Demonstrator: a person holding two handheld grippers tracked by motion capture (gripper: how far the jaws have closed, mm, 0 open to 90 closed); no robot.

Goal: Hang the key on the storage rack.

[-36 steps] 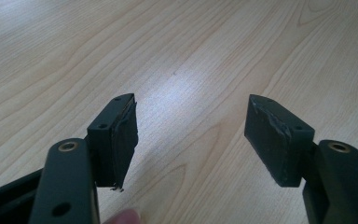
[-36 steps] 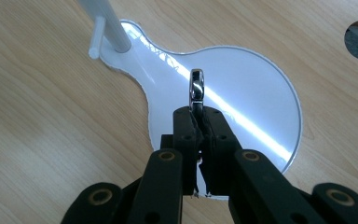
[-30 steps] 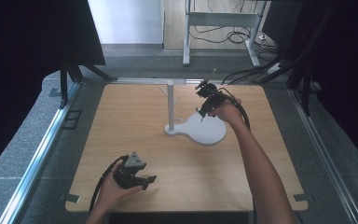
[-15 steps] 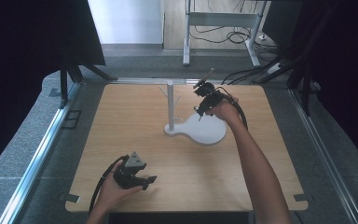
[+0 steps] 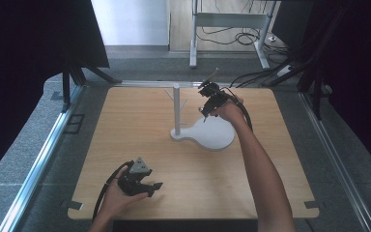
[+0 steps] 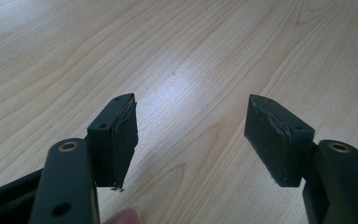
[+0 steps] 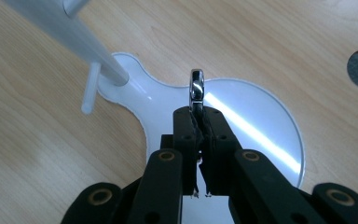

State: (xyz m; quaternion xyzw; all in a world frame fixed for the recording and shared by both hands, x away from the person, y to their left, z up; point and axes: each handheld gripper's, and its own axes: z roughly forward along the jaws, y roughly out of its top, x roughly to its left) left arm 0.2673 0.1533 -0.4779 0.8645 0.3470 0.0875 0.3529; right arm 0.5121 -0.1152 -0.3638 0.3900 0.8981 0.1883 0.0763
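so my right gripper [image 7: 197, 122] is clamped on a little metal ring [image 7: 196, 88], held edge-up over the white stand [image 5: 207, 135]. Its pegs [image 7: 89, 88] sit up and left of the ring. Left gripper [image 5: 140, 181] is wide open, nowhere near

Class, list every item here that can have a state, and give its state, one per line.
Left gripper: open, holding nothing, low over the wooden table.
Right gripper: shut on a shiny silver metal ring.
White stand with pegged post: upright, pegs bare.
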